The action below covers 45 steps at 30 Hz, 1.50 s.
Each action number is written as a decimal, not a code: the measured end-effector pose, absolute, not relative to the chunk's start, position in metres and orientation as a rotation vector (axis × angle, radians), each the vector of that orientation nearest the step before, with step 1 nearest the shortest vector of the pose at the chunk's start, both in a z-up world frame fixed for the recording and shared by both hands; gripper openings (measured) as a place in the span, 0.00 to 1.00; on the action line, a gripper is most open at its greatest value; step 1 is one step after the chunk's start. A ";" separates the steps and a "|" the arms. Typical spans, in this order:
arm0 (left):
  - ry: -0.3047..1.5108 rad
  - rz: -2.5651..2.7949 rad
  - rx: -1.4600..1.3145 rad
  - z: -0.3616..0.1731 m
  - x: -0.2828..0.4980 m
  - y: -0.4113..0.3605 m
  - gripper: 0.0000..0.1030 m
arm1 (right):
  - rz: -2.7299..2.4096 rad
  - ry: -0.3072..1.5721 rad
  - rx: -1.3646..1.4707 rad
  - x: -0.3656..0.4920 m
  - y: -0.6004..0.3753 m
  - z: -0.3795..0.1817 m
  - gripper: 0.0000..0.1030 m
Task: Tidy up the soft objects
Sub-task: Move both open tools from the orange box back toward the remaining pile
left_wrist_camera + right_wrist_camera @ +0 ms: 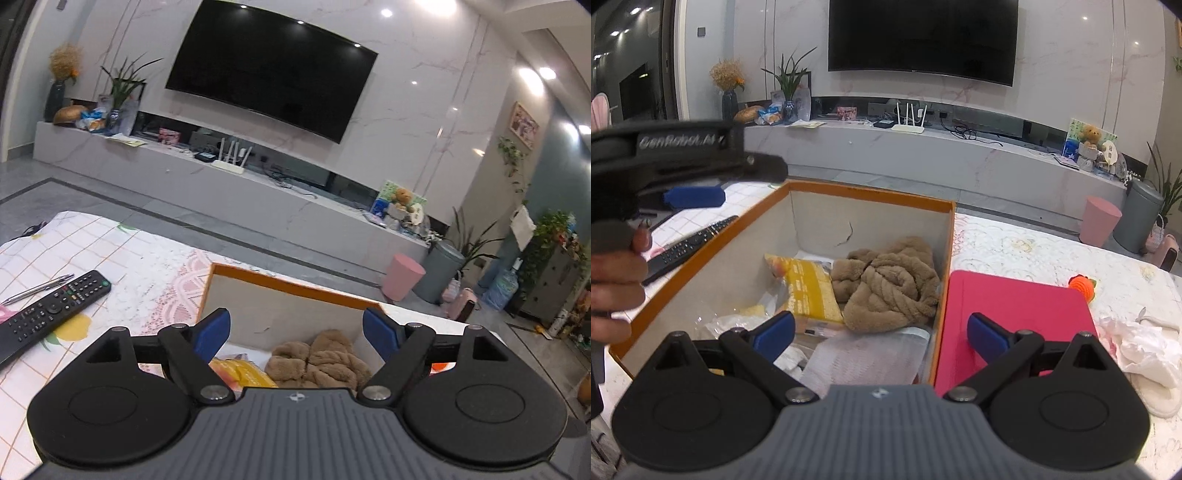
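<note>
An orange-rimmed cardboard box stands open on the patterned tablecloth. In it lie a crumpled brown fleece, a yellow packet and pale cloth and plastic. My right gripper hovers open over the box's near right corner, with nothing between its pads. My left gripper is open and empty too, above the box's near side, with the brown fleece and the yellow packet below it. In the right wrist view the left gripper's blue pad shows left of the box.
A red flat board lies right of the box, with an orange knitted toy and white cloth beyond it. A remote and pens lie left of the box. A person's hand grips the left handle.
</note>
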<state>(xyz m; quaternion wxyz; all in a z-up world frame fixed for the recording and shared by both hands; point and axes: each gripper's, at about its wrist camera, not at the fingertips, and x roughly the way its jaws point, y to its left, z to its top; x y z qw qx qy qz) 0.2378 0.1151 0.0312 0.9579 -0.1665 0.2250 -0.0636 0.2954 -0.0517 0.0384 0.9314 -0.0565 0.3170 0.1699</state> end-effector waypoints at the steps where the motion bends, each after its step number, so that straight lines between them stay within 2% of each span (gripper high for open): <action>1: 0.450 -0.130 -0.344 0.033 0.237 0.115 0.92 | 0.350 0.646 -0.113 0.296 -0.052 0.040 0.95; 14: 0.388 -0.151 -0.373 0.053 0.224 0.121 0.92 | 0.388 0.583 -0.117 0.295 -0.049 0.083 0.94; 16: 0.384 -0.116 -0.343 0.055 0.222 0.127 0.92 | 0.444 0.607 -0.130 0.300 -0.045 0.086 0.68; 19: 0.379 -0.054 -0.341 0.054 0.222 0.140 0.92 | 0.510 0.683 -0.142 0.314 -0.034 0.087 0.56; 20: 0.385 -0.039 -0.345 0.052 0.223 0.145 0.92 | 0.531 0.705 -0.144 0.319 -0.029 0.086 0.47; 22: 0.396 -0.015 -0.353 0.049 0.224 0.153 0.92 | 0.578 0.753 -0.166 0.331 -0.018 0.083 0.22; 25: 0.408 0.021 -0.339 0.044 0.225 0.164 0.92 | 0.618 0.815 -0.215 0.348 0.003 0.074 0.03; 26: 0.406 0.034 -0.325 0.042 0.224 0.167 0.92 | 0.633 0.840 -0.214 0.355 0.009 0.070 0.00; 34: 0.422 0.072 -0.427 0.036 0.229 0.194 0.92 | 0.632 1.005 -0.215 0.400 0.046 0.035 0.00; 39: 0.450 0.075 -0.380 0.032 0.229 0.193 0.92 | 0.700 1.127 -0.178 0.407 0.064 0.011 0.00; 42: 0.454 0.073 -0.375 0.031 0.227 0.191 0.92 | 0.681 1.114 -0.309 0.402 0.079 -0.003 0.00; 45: 0.461 0.071 -0.384 0.031 0.227 0.188 0.92 | 0.672 1.105 -0.289 0.409 0.081 -0.012 0.00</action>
